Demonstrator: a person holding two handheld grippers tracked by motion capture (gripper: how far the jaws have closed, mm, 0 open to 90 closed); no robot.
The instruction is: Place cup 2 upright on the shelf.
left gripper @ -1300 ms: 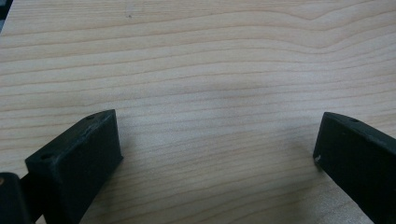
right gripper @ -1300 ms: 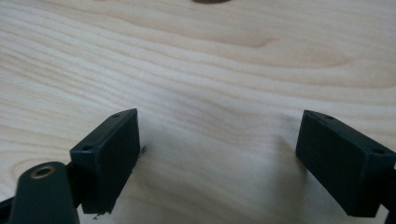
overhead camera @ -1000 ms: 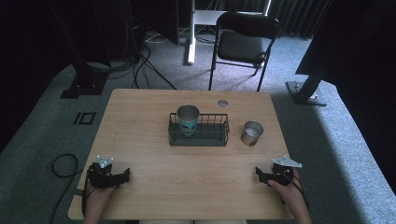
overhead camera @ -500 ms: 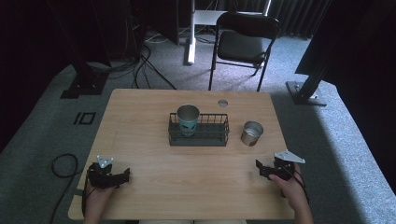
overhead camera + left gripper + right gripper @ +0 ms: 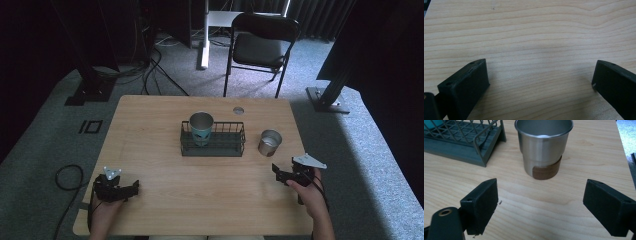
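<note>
A steel cup with a brown band [image 5: 270, 142] [image 5: 543, 147] stands upright on the wooden table [image 5: 160, 120], just right of a dark wire basket [image 5: 213, 146] [image 5: 461, 142]. A second steel cup with a teal band [image 5: 201, 128] stands in the basket's left end. My right gripper [image 5: 278, 172] [image 5: 540, 207] is open, a short way in front of the brown-banded cup, jaws wide and bare. At the near left corner my left gripper [image 5: 131, 188] [image 5: 540, 85] is open over bare wood.
A small round grommet [image 5: 238, 110] sits near the table's far edge. Beyond the table stand a black folding chair [image 5: 262, 45] and dark stand bases with cables on the grey carpet.
My right gripper has lifted and moved forward towards the brown-banded cup. The left gripper has stayed put.
</note>
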